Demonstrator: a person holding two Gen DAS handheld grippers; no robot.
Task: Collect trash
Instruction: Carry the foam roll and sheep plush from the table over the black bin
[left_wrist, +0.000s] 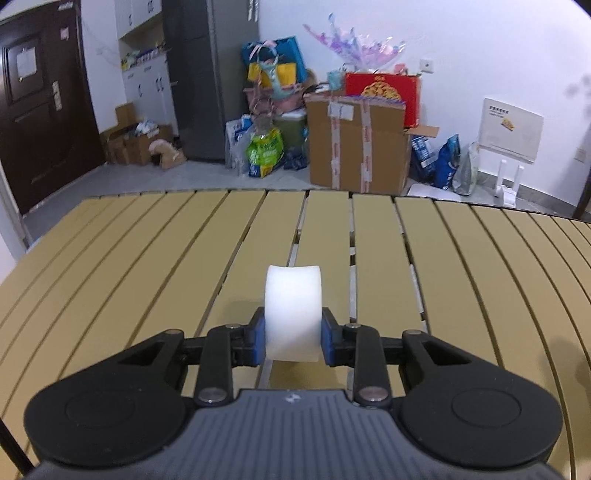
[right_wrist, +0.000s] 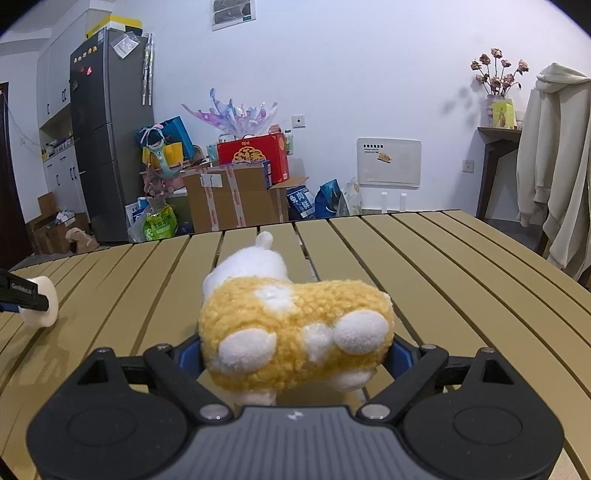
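Note:
My left gripper (left_wrist: 292, 334) is shut on a white foam piece (left_wrist: 292, 310), held just above the slatted tan table (left_wrist: 147, 266). The same foam piece (right_wrist: 41, 302) and left gripper show at the far left of the right wrist view. My right gripper (right_wrist: 295, 350) is shut on a yellow and white plush toy (right_wrist: 295, 325), squeezed between the blue pads (right_wrist: 400, 356); the toy's head points away from me over the table (right_wrist: 443, 266).
Beyond the table's far edge stand cardboard boxes (left_wrist: 356, 144), a red gift box (left_wrist: 384, 92), bags and a grey fridge (left_wrist: 199, 74). A dark door (left_wrist: 37, 103) is at the left. A coat (right_wrist: 557, 162) hangs at the right beside a shelf with dried flowers (right_wrist: 498, 77).

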